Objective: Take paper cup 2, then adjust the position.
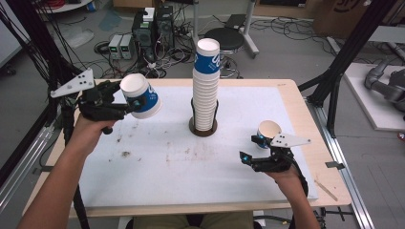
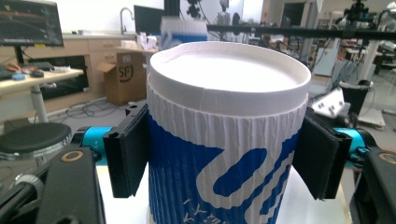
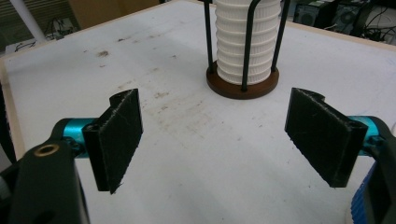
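My left gripper (image 1: pixel 134 102) is shut on a white and blue ribbed paper cup (image 1: pixel 142 94), held tilted above the table's far left; in the left gripper view the pads press both sides of the cup (image 2: pixel 228 121), whose closed base faces away. A tall stack of inverted cups (image 1: pixel 206 90) stands in a black wire holder on a round brown base (image 1: pixel 203 129) at the table's middle. My right gripper (image 1: pixel 251 149) hovers open near the right side, jaws wide apart and nothing between them (image 3: pixel 219 140), facing the stack (image 3: pixel 246 42). Another cup (image 1: pixel 269 130) sits just beside it.
A white mat (image 1: pixel 167 167) with dark smudges covers the wooden table (image 1: pixel 329 157). Beyond the far edge are a black stool (image 1: pixel 224 38), computer boxes and cables on the floor. Black frame posts stand at both sides.
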Demonstrator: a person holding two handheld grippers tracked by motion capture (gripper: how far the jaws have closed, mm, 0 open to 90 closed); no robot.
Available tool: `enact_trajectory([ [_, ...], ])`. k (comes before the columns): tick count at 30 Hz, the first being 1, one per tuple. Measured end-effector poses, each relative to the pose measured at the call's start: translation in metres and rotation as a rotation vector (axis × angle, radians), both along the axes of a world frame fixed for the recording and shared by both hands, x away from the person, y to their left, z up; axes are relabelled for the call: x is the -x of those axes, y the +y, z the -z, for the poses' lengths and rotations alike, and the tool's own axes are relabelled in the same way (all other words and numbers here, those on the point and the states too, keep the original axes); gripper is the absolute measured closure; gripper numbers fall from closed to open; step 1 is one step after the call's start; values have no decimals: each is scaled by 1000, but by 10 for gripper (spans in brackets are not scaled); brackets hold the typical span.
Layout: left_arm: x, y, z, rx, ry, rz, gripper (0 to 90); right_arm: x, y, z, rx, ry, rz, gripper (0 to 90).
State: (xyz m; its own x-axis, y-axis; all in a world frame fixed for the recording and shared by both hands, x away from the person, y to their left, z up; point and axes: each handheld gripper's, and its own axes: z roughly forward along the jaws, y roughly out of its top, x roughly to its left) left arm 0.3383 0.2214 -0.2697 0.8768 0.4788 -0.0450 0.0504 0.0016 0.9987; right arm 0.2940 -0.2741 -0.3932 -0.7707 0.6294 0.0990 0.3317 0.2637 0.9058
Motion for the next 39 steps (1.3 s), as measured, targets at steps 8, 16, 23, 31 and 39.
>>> enact_trajectory([
  [8, 12, -11, 39, -43, 40, 24, 278, -1, 4, 1, 3, -5, -12, 196],
  [16, 18, -21, 59, -61, 41, 32, 278, -1, 8, 1, 0, -7, -26, 196],
  [23, 20, -26, 73, -52, 44, 26, 278, -2, 11, 2, 2, -13, -32, 196],
  [31, 24, -28, 90, -52, 71, 26, 278, 0, 11, 3, 8, -5, -46, 196],
  [39, 24, -29, 100, -57, 88, 39, 278, 1, 15, 1, 4, -11, -58, 196],
])
